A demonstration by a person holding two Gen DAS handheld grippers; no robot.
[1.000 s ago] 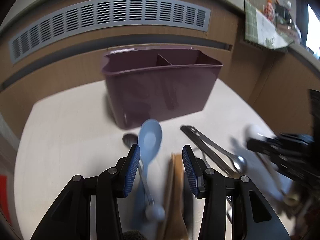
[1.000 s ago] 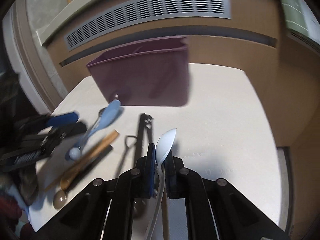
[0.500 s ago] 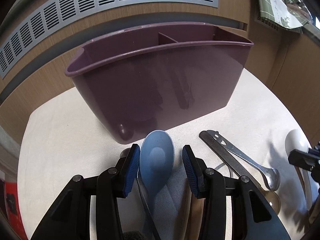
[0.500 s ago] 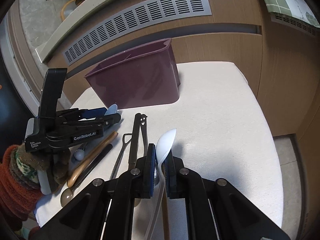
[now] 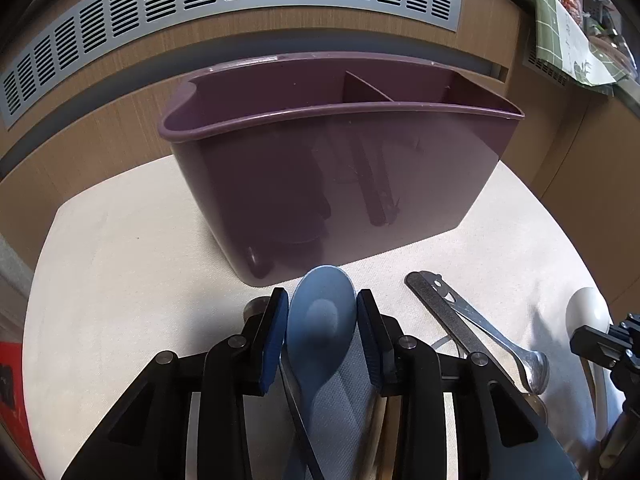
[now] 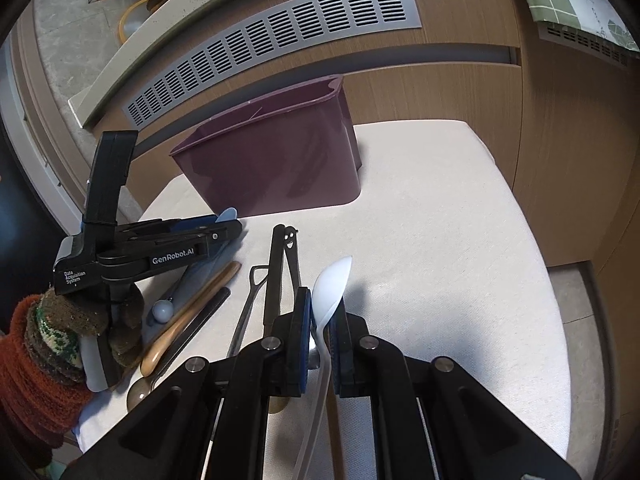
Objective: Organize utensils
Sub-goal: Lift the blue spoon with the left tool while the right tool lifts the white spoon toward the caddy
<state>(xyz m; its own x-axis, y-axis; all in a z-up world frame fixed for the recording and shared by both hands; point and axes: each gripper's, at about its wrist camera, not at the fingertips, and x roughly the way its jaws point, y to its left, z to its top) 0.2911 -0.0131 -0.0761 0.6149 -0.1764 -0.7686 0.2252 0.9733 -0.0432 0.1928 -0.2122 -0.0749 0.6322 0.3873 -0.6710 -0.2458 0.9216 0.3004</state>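
A purple divided utensil caddy [image 5: 340, 176] stands at the back of the white table; it also shows in the right wrist view [image 6: 276, 160]. My left gripper [image 5: 322, 312] is closed around the bowl of a light blue spoon [image 5: 320, 320], just in front of the caddy's near wall; in the right wrist view the left gripper [image 6: 224, 226] shows the blue spoon [image 6: 228, 214] between its fingers. My right gripper [image 6: 322, 312] is shut on a white spoon [image 6: 330, 284], held over the table right of the utensil pile. The white spoon [image 5: 588, 308] shows at the right edge of the left wrist view.
Loose utensils lie on the table: a black tool with a smiley cut-out [image 6: 280, 264], a wooden spoon [image 6: 188, 312], a dark chopstick-like stick [image 6: 196, 328], a metal spoon [image 5: 496, 336]. A wood-panelled wall with a grey vent [image 6: 280, 44] stands behind the caddy.
My left gripper moved forward to the caddy and its fingers closed in on the blue spoon's bowl. My right gripper stayed shut on the white spoon and drew back slightly.
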